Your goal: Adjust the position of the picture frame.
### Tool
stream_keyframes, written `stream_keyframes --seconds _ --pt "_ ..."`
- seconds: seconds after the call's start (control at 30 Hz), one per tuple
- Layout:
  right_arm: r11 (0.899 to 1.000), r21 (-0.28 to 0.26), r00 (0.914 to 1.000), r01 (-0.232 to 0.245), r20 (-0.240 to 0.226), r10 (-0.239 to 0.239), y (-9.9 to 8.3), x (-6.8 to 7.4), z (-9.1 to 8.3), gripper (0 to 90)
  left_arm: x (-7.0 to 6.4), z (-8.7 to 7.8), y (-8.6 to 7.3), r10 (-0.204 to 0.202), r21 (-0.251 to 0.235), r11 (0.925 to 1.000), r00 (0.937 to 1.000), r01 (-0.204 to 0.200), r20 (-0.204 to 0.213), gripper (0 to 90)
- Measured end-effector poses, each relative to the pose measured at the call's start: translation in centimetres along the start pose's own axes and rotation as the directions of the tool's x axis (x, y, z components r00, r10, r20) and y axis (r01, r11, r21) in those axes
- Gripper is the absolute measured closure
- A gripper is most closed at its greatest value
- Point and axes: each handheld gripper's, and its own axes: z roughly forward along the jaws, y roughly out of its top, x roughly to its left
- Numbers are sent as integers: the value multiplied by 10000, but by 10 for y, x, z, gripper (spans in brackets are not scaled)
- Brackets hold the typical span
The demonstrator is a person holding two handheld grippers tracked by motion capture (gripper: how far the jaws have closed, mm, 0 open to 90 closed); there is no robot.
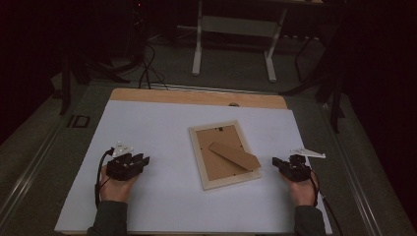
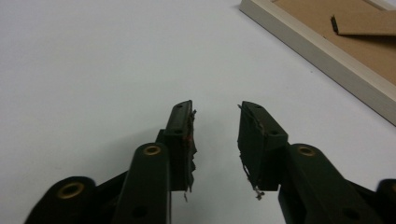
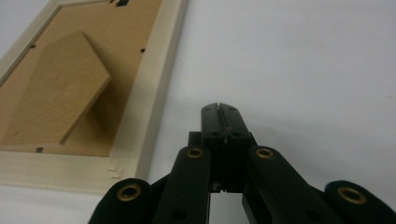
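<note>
so far nothing is in hand — the frame (image 1: 224, 154) lies face down mid-desk (image 1: 162, 206), its stand (image 1: 235, 155) flat on the backing, between the two grippers and touching neither. left gripper (image 1: 143, 161) rests on the desk, jaws narrowly parted and empty; right gripper (image 1: 276, 162) sits just beside the frame's edge, jaws pressed together on nothing — by my judgement all the work on the frame is left

Dim room, dark at the edges. White tabletop (image 1: 147, 128) with a wooden strip (image 1: 196, 97) along the far edge. Grey floor (image 1: 231, 73) beyond, crossed by black cables (image 1: 146, 69). Farther back, a white-legged table frame (image 1: 235, 29).
</note>
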Motion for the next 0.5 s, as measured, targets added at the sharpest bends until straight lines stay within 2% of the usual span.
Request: stream_keyframes --seconds 0.03,0.07,0.1,0.13,0.17,0.27,0.4,0.43,0.5 --pt "9999 60 9999 111 -75 -111 0 3 2 898 -2 -1 0 201 9 9998 9998 -201 -93 787" --pt "9999 60 9999 111 -75 -111 0 3 2 898 -2 -1 0 201 9 9998 9998 -201 -93 837" --pt "9999 74 9999 147 -91 -146 0 4 3 898 -3 -2 0 370 33 9993 9991 -370 -187 837" --pt "9998 107 9998 172 -138 -170 0 5 3 898 -3 -2 0 464 58 9989 9987 -462 -222 889" --pt "9997 176 9996 197 -193 -194 -1 7 5 898 -3 -1 1 528 144 9985 9984 -525 -205 900" --pt "9994 226 9994 261 -231 -256 -2 8 7 899 -3 0 0 697 332 9971 9970 -687 -322 900" --pt "9991 304 9989 292 -364 -281 -3 12 10 898 -1 0 0 455 296 9986 9983 -445 -351 885" --pt "9988 362 9985 345 -442 -328 -3 14 12 898 0 0 0 424 263 9988 9984 -414 -368 813" --pt "9986 381 9982 367 -499 -348 -3 15 13 898 1 -1 -1 337 199 9993 9983 -328 -480 788"
